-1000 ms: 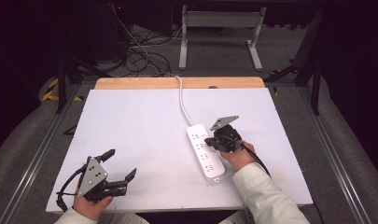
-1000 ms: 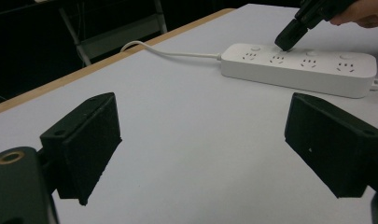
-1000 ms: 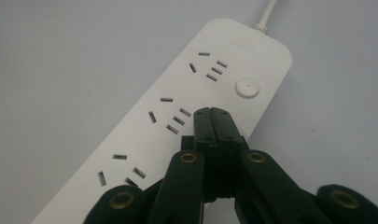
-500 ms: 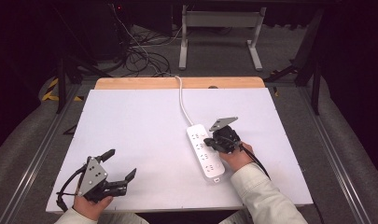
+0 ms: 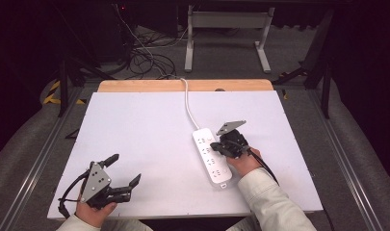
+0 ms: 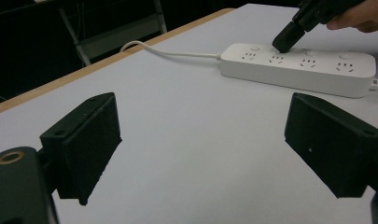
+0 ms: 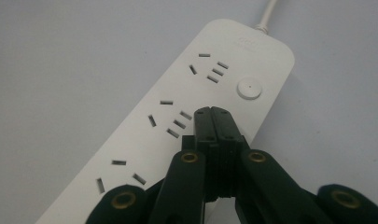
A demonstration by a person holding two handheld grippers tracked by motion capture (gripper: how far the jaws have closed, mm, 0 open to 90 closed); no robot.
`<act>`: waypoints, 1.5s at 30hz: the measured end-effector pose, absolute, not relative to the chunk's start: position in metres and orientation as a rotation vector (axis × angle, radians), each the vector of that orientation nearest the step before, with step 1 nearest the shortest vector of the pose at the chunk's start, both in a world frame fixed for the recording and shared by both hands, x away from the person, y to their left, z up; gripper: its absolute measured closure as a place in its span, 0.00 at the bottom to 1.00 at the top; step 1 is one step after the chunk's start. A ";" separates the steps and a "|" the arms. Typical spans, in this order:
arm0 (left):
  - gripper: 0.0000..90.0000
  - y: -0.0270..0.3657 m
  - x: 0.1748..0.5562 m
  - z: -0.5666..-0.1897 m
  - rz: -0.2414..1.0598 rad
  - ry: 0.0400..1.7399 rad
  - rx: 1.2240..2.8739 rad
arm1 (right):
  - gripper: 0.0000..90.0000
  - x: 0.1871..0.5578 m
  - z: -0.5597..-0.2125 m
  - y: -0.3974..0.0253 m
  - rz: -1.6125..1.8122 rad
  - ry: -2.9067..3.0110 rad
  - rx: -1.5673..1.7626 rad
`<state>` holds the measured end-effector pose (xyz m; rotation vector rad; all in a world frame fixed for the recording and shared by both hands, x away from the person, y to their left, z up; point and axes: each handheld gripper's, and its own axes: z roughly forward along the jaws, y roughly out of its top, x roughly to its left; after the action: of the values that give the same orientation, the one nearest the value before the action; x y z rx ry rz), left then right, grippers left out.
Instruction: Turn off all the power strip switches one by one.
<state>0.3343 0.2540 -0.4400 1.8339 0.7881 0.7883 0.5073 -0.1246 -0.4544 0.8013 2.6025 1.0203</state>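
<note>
Right gripper [image 7: 211, 112], jaws pressed together w/ nothing between, tips on white power strip [image 5: 211, 155]; left gripper [image 5: 123, 171] spread apart near table [image 5: 149, 125] front edge.

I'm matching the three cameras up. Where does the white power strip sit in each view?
High view: power strip right of centre, beside the right gripper.
Left gripper view: upper right, lying across the table.
Right gripper view: running diagonally through the centre.
Shared landmark: its white cord, leaving the strip's far end.
</note>
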 end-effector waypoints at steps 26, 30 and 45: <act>0.12 0.253 0.334 -0.440 0.784 0.793 1.827 | 1.00 0.468 -0.419 -0.135 1.138 2.513 0.710; 0.12 0.253 0.334 -0.440 0.784 0.792 1.827 | 1.00 0.462 -0.420 -0.142 1.150 2.517 0.717; 0.12 0.254 0.333 -0.439 0.790 0.786 1.830 | 1.00 0.464 -0.444 -0.144 1.067 2.580 0.757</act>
<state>0.3334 0.2537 -0.4393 1.8296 0.7859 0.7899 0.4641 -0.1438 -0.4436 0.7570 2.5797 1.0674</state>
